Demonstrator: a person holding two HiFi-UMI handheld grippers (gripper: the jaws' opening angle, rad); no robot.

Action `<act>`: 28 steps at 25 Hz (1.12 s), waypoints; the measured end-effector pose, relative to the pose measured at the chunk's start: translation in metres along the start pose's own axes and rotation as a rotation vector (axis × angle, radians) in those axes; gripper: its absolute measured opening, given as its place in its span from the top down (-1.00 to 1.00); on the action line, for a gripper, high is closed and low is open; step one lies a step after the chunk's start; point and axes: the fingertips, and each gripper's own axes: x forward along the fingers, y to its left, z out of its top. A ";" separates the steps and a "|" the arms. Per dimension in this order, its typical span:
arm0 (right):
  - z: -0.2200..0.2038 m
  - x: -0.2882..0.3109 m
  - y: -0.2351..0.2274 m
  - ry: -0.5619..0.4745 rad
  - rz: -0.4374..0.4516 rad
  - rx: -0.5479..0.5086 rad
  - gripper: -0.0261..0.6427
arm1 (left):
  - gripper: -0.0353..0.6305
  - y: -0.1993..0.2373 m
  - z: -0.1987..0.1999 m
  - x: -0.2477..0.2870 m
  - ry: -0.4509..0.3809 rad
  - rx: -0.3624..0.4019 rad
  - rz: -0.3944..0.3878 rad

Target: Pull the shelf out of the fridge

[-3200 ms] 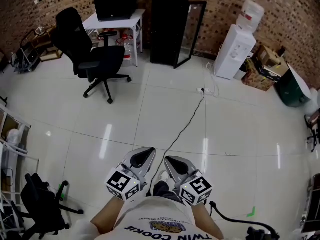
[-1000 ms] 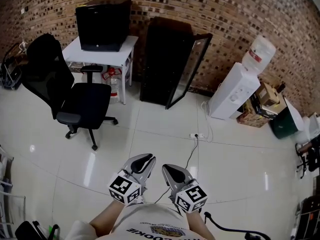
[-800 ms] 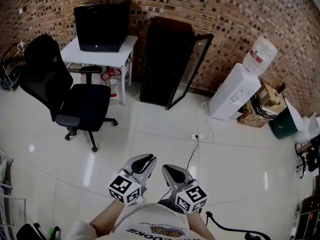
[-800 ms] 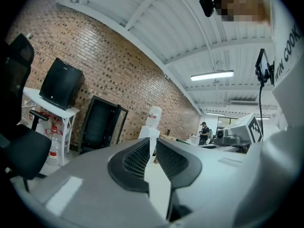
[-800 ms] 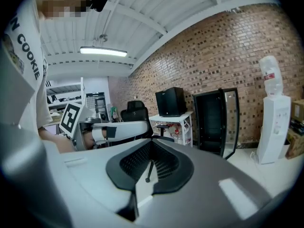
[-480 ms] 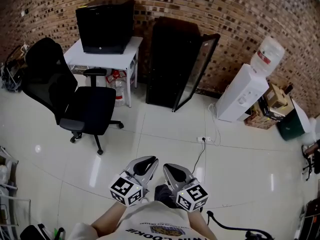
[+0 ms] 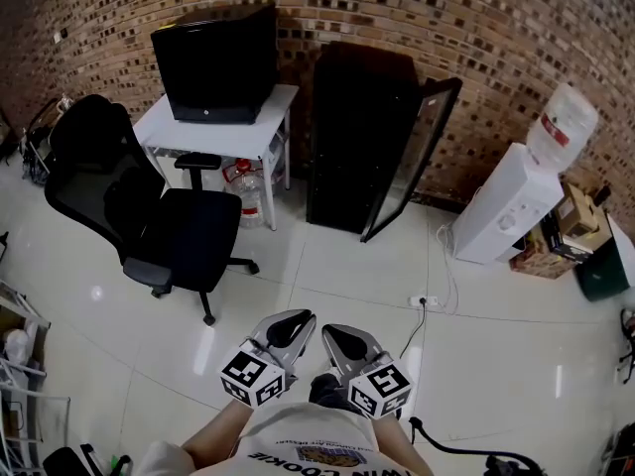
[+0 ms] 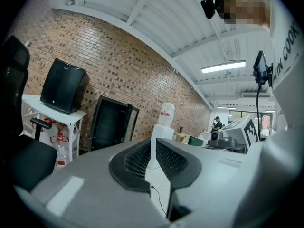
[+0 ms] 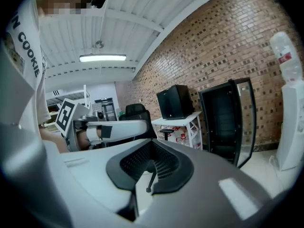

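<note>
The one fridge [image 7: 352,132], a tall matte-black box, stands at the far brick wall [image 7: 446,18], its glass door [image 7: 419,152] swung open to the right. Its shelf cannot be made out in the dark interior. One white bench [image 7: 213,127] and one black mesh chair [image 7: 149,206] stand to the left, one white water dispenser [image 7: 516,196] to the right. Glossy white floor tiles [image 7: 347,256] lie open in between. Near, two grey grippers, the left gripper [image 7: 295,319] and the right gripper [image 7: 334,332], have ribbed jaws clenched on nothing.

Ahead of the left claw [image 7: 301,318] and right claw [image 7: 331,331], bare floor [image 7: 347,266] runs to the fridge [image 7: 352,137]; chair [image 7: 174,231] ahead-left, open door [image 7: 415,157] ahead-right.
</note>
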 end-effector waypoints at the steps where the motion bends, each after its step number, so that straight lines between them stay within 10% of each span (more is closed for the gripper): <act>1: 0.006 0.004 -0.011 -0.003 0.008 0.000 0.91 | 0.85 0.005 0.004 0.013 0.001 0.002 0.005; 28: 0.112 0.055 -0.262 -0.095 -0.023 -0.032 0.91 | 0.84 0.079 0.055 0.259 0.040 0.058 0.008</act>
